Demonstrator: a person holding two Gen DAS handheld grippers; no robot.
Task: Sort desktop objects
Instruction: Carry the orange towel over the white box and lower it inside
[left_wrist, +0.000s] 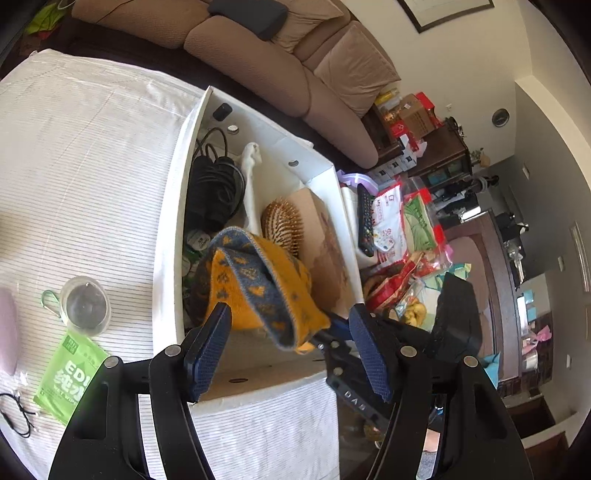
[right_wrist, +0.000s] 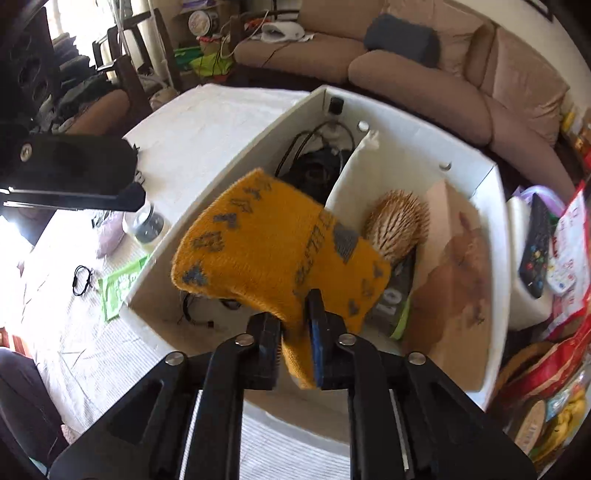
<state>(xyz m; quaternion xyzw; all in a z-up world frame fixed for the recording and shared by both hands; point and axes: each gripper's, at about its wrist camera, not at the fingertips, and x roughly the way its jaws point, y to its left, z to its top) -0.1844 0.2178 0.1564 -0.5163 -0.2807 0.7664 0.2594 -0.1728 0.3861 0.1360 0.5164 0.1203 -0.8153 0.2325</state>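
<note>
Your right gripper has its jaws pinching the mustard-yellow knit cloth, fuzzy, with grey-blue patterning, one edge clamped between the pads. The cloth hangs above the white box, over its near end.

Your left gripper has jaws spread wide, nothing between them; the cloth's lower corner dangles just in front of the gap, not touched by either pad as far as the left view shows.

Box contents:
- Left compartment: coiled black cable bundle, glossy, plus small packets underneath, too hidden to identify.
- White divider runs lengthwise, a thin cardboard sheet.
- Right compartment: bristle hairbrush, oval, stiff pale pins; a brown cardboard sheet, flat and stained, leaning against the right wall; a dark packet with green edge under the cloth.

On the striped white bench cover left of the box: clear glass jar, round; green wet-wipe pack, soft plastic; thin black cord loop.

Right of the box: black remote among red and white snack bags.
</note>
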